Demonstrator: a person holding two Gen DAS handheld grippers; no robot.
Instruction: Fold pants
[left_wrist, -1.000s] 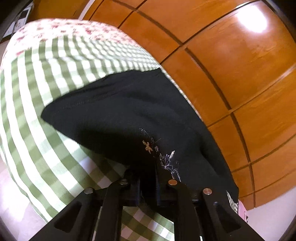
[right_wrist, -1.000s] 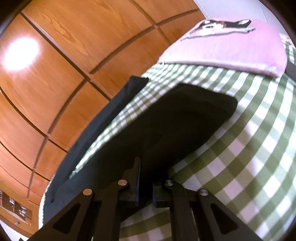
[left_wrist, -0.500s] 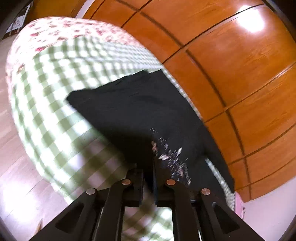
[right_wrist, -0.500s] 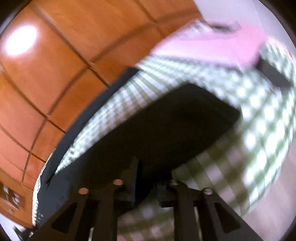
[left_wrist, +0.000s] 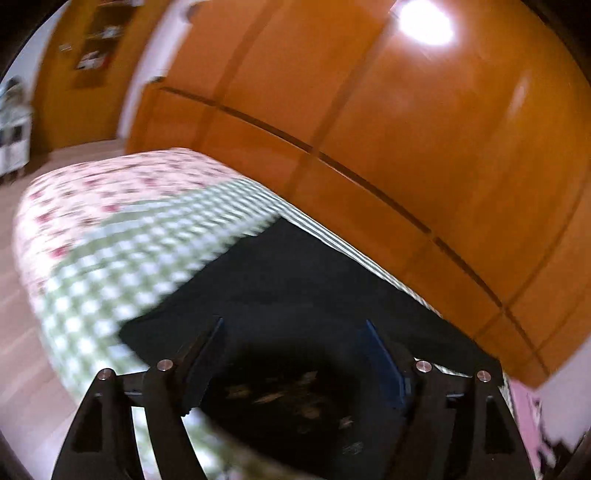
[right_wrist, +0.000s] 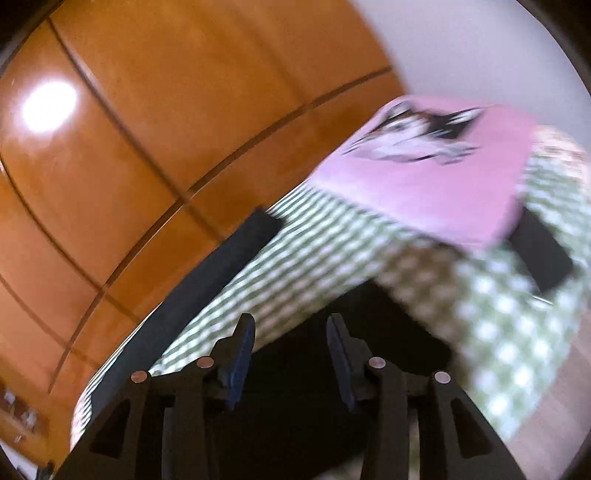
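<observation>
Black pants (left_wrist: 295, 291) lie on a bed with a green-and-white checked cover (left_wrist: 110, 280); a pale embroidered patch shows near the lens. My left gripper (left_wrist: 293, 332) hovers above them, its jaws opening wide with only cloth seen below the gap, not pinched. In the right wrist view the black pants (right_wrist: 369, 332) lie partly folded, with a long black strip of cloth (right_wrist: 207, 280) along the far edge of the bed. My right gripper (right_wrist: 291, 328) is above the cloth, its jaws opening, blue pads apart and gripping nothing.
An orange wooden wardrobe (left_wrist: 406, 147) stands close behind the bed. A pink pillow with a printed picture (right_wrist: 436, 173) lies at the bed's head, with a dark flat object (right_wrist: 539, 254) beside it. A floral sheet (left_wrist: 110, 184) covers the far end. Wooden floor (left_wrist: 14, 332) lies at the left.
Both grippers were shut on the black cloth; now both have let go, opened and risen away from the bed. The pants lie flatter on the cover.
</observation>
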